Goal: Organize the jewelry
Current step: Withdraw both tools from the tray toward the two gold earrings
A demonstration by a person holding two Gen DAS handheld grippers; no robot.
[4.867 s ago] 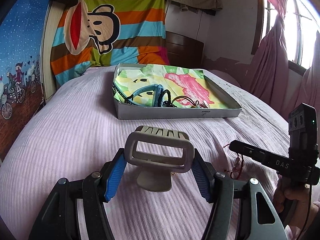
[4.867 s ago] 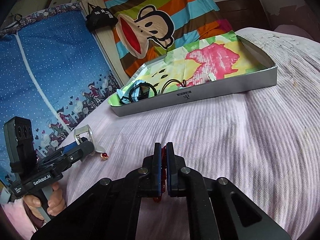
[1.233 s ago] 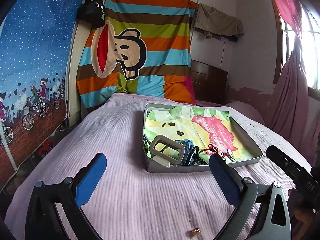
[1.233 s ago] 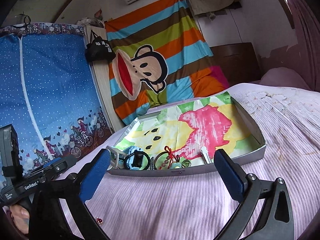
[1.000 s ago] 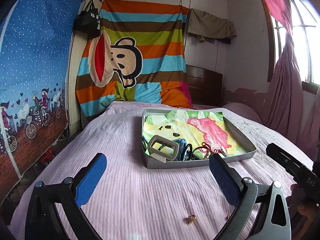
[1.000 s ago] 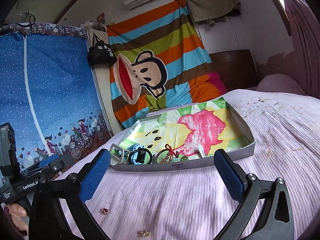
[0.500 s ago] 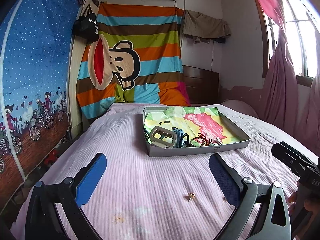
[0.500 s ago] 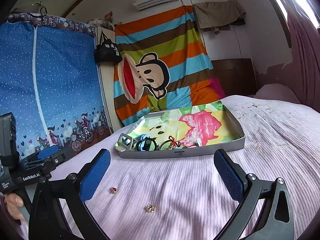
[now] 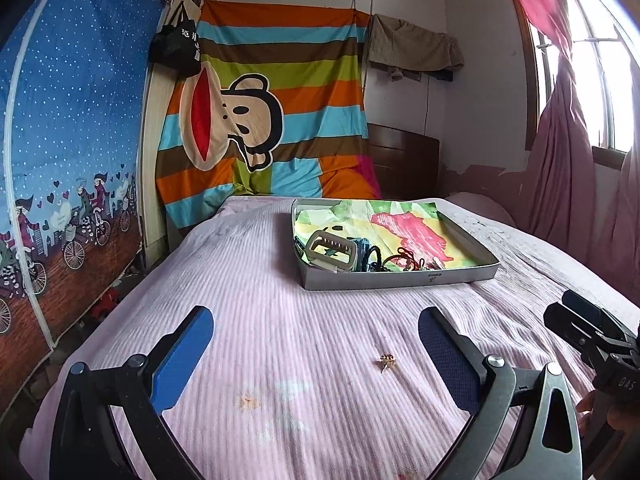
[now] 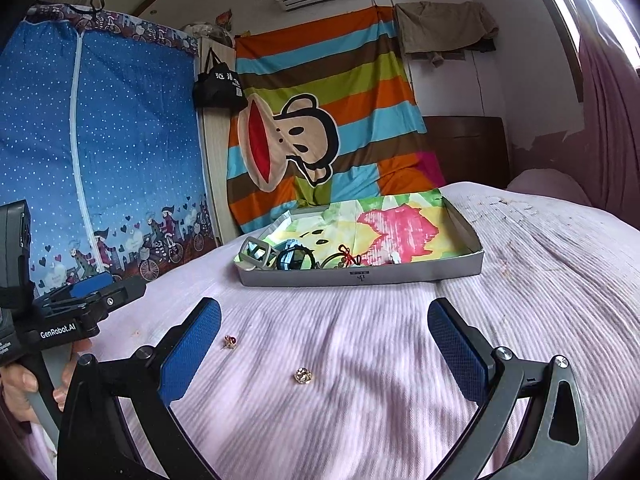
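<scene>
Pink ribbed bed [image 9: 280, 320], both grippers drawn back from the tray [image 9: 400, 280].
Buckle [image 9: 331, 249], blue piece and cord bracelet now lie in the tray at 12 o'clock; left gripper [image 9: 316, 344] and right gripper [image 10: 324, 336] hang empty, fingers spread wide. Two small studs are left loose on the bed: a gold stud [image 10: 303, 376] and a red stud [image 10: 230, 341] toward 10 o'clock. Striped monkey blanket [image 9: 260, 120] hangs behind.

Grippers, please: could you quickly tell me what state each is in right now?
Left gripper: jaws wide open, holding nothing.
Right gripper: jaws wide open, holding nothing.
</scene>
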